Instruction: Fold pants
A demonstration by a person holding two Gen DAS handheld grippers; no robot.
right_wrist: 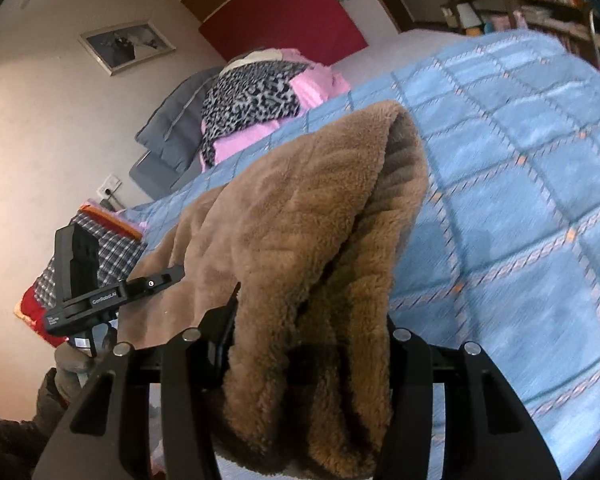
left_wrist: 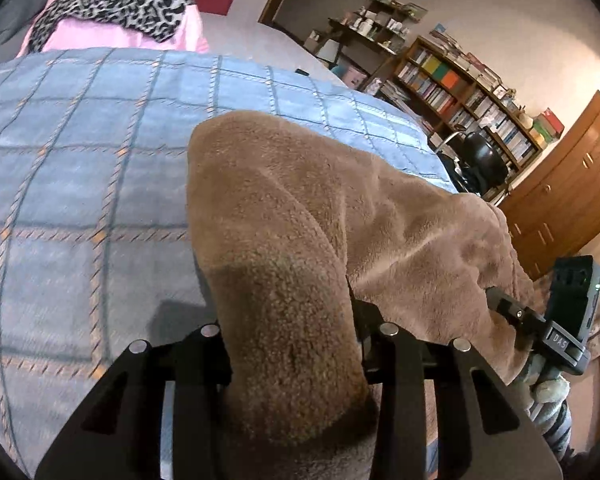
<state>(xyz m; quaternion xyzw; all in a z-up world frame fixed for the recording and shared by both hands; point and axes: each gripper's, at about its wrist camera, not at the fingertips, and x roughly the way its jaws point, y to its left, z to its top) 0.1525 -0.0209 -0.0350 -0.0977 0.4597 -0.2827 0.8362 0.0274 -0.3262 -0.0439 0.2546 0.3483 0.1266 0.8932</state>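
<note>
Gripping brown fleece pants at the near end, one bunched fold in each set of tongs: left tongs pinching a thick roll of pile, right tongs pinching a doubled edge. Lifted at that end, draped away over the blue checked bedspread of the bed, far end resting on it.

Likely trouble: slippery, bulky pile creeping out of either pinch if pulled hard, more so on the right, where only a loose edge seems caught. Uneven lifting between the two hands would probably skew the fold or drag the bedspread along. Risk too of grabbing just one layer, leaving the lower leg behind.

Hard to tell waistband from cuffs. Pads buried in fleece, contact unseen. Near edge of the pants cut off below both views. Leopard-print and pink laundry beyond, sorted or not, unclear.
</note>
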